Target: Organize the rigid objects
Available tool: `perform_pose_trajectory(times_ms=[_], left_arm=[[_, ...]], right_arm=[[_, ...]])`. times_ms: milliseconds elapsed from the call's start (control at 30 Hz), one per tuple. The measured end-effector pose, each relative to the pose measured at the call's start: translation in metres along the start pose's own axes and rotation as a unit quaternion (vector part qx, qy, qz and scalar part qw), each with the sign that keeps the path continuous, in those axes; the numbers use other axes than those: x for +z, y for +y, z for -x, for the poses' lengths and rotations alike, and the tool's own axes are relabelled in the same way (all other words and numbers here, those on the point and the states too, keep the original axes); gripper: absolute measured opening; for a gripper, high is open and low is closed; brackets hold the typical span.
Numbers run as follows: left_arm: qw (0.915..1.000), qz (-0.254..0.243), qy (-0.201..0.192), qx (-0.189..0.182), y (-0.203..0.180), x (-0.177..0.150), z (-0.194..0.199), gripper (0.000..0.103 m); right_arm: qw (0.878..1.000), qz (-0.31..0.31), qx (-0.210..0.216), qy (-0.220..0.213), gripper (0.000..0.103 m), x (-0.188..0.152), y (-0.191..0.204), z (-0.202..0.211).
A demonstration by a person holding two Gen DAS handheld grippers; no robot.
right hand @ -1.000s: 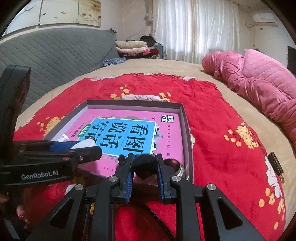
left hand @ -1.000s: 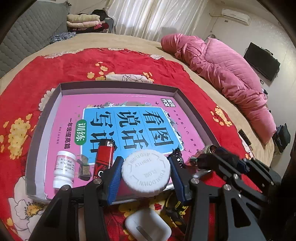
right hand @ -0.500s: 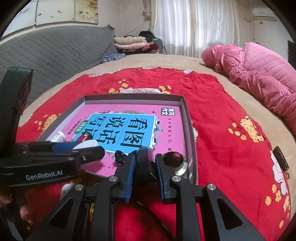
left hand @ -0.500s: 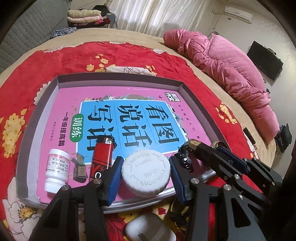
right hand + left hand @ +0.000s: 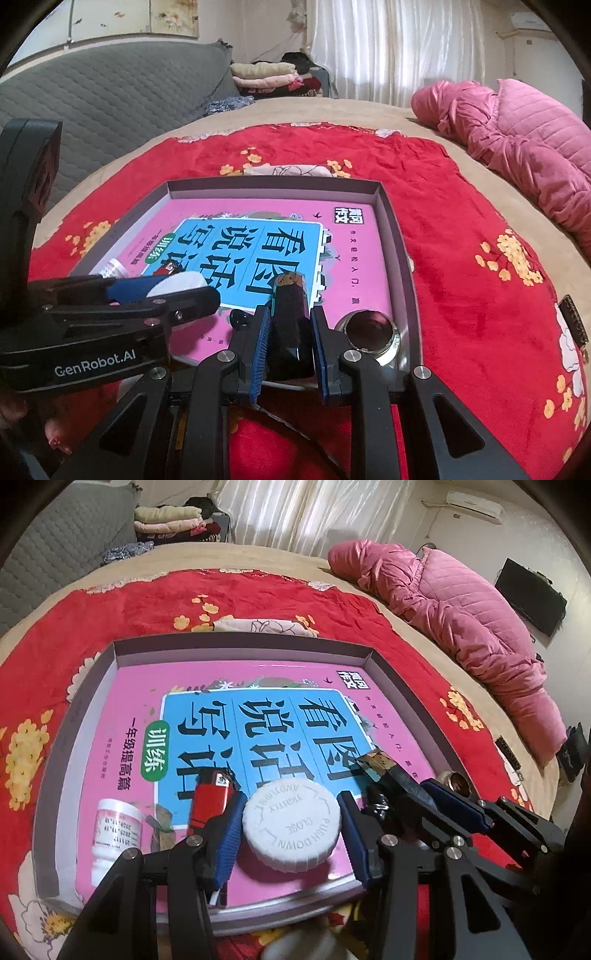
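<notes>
The white-capped bottle [image 5: 291, 825] has been carried over the box's near edge, ready to be set down. It is pinched by the left gripper [image 5: 291, 834]. The dark bottle [image 5: 291, 325] is squeezed by the right gripper [image 5: 290, 350], over the box [image 5: 236, 642] near its right corner, beside a round jar [image 5: 369, 326].

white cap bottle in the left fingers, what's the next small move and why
Probably open the left gripper and back away. The white-capped bottle already looks set down upright on the pink book inside the box, beside the red lighter, and the gap at the right finger suggests the grip is already loosening. The right gripper holds a dark object close alongside, so withdraw straight back.
</notes>
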State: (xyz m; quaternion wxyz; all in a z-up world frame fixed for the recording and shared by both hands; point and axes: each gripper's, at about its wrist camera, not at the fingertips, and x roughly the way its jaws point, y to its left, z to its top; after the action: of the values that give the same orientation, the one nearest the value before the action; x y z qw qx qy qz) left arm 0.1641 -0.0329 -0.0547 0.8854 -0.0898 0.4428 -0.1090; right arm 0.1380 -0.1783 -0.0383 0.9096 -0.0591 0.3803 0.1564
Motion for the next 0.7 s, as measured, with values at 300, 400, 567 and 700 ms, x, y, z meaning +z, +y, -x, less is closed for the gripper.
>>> perform_pose_trajectory(times_ms=[300,400,567,700], left_arm=[[1.0000,-0.002,-0.005,0.000,0.0013,0.0046,-0.0038,0.050],[0.9999,-0.009,-0.005,0.002,-0.0004,0.0045,-0.0039,0.050],[0.9999,-0.011,-0.005,0.000,-0.0007,0.0039,-0.0035,0.050],[0.9999,-0.011,-0.005,-0.002,0.0007,0.0042,-0.0031,0.050]], right_arm=[[1.000,0.007,0.005,0.010,0.024,0.0010,0.0055,-0.0040],[1.000,0.007,0.005,0.016,0.024,0.0024,0.0058,-0.0046],[1.000,0.011,0.005,0.024,0.024,0.0032,0.0073,-0.0054],[0.999,0.011,0.007,0.031,0.025,0.0046,0.0067,-0.0062]])
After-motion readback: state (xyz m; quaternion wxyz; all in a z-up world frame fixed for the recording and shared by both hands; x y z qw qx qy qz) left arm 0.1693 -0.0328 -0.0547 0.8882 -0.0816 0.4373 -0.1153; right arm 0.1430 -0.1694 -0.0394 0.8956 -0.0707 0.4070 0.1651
